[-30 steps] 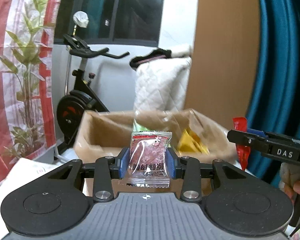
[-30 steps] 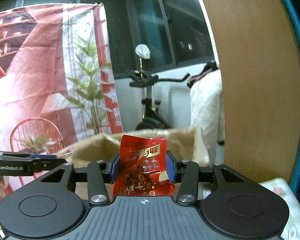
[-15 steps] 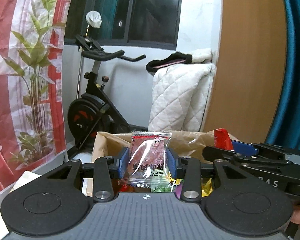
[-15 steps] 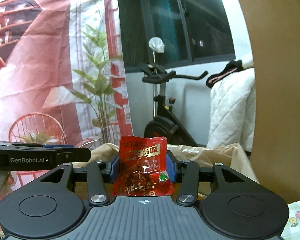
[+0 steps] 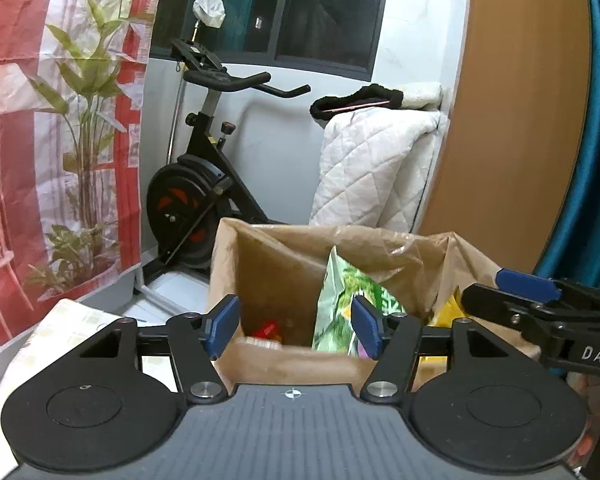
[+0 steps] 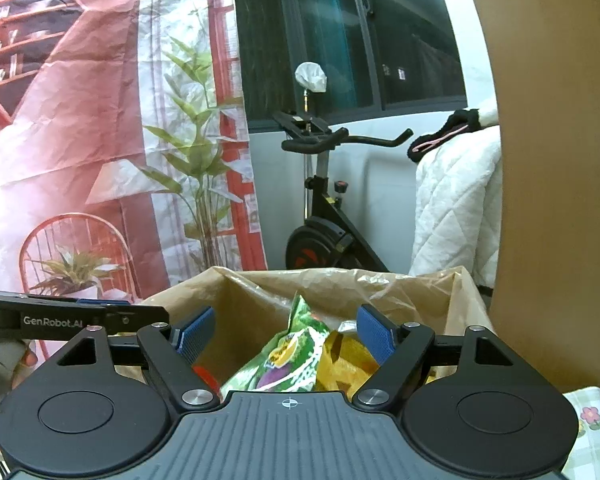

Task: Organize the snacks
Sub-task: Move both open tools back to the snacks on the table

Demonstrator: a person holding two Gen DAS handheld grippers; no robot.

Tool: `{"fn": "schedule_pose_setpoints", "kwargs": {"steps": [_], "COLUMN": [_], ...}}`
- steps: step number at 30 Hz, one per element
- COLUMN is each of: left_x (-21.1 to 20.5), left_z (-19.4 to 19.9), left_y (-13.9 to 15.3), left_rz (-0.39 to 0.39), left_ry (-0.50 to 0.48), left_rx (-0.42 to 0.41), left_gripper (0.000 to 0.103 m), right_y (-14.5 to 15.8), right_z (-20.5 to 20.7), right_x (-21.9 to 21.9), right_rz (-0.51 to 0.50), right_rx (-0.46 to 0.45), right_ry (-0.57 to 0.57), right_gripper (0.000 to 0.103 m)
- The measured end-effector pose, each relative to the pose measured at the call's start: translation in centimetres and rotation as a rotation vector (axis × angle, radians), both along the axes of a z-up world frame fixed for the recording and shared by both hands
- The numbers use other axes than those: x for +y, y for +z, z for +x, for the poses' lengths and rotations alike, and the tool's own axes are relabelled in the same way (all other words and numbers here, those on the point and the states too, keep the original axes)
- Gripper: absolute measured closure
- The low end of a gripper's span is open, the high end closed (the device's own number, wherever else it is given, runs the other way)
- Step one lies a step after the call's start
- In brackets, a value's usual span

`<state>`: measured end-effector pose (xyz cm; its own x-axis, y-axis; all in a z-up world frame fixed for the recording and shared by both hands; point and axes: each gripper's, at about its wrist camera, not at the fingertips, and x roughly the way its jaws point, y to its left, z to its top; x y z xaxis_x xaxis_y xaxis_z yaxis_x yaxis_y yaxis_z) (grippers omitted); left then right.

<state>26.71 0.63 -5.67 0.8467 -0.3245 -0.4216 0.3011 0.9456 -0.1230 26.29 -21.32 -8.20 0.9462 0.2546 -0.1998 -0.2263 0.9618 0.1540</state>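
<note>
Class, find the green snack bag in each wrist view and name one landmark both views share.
Left wrist view: green snack bag stands upright in the brown bag, just left of the right pad.
Right wrist view: green snack bag low centre, beside yellow packets.
Shared landmark: exercise bike.

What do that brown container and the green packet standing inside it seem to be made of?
The brown container looks like a box lined with thin glossy paper or plastic film: its rim is crumpled and catches the light. The green printed snack packet seems to be shiny plastic film, creased, with bright reflections.
</note>
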Motion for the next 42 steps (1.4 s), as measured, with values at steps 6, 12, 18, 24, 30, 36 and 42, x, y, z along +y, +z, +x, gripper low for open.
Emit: {"fn": "schedule_pose_setpoints", "kwargs": {"steps": [6, 12, 18, 24, 30, 36, 42], "left_x": [0.5, 1.5, 1.5, 0.9, 0.3, 0.6, 0.7], "left_z": [-3.1, -5.7, -8.2, -9.7, -10.3, -10.0, -9.8], "left_y": [0.3, 0.0, -0.9, -2.3, -4.5, -6.4, -7.7], "left_rz": [0.033, 0.028, 0.014, -0.016, -0.006, 0.008, 0.027], "left_ry": [-0.028, -0.011, 0.014, 0.025, 0.044, 0.055, 0.059], "left_rx": [-0.003, 0.030, 0.037, 0.047, 0.062, 0.100, 0.116], "left_gripper": [0.036, 0.036, 0.036, 0.036, 0.036, 0.036, 0.036], "right_y": [-0.8, -2.6, -4.5, -6.5, -8.9, -11.5, -13.9], "right_z": [-3.2, -6.0, -8.4, -10.1, -10.8, -10.9, -10.4], "right_x": [-0.6, -1.5, -2.1, -2.3, -2.4, -2.6, -2.8], "right_rz": [-0.002, 0.028, 0.063, 0.067, 0.059, 0.047, 0.049], "right_rx": [0.014, 0.056, 0.082, 0.104, 0.145, 0.197, 0.243], "right_ry": [-0.003, -0.018, -0.026, -0.031, -0.031, -0.037, -0.058], "right_gripper": [0.028, 0.027, 0.027, 0.027, 0.027, 0.027, 0.026]}}
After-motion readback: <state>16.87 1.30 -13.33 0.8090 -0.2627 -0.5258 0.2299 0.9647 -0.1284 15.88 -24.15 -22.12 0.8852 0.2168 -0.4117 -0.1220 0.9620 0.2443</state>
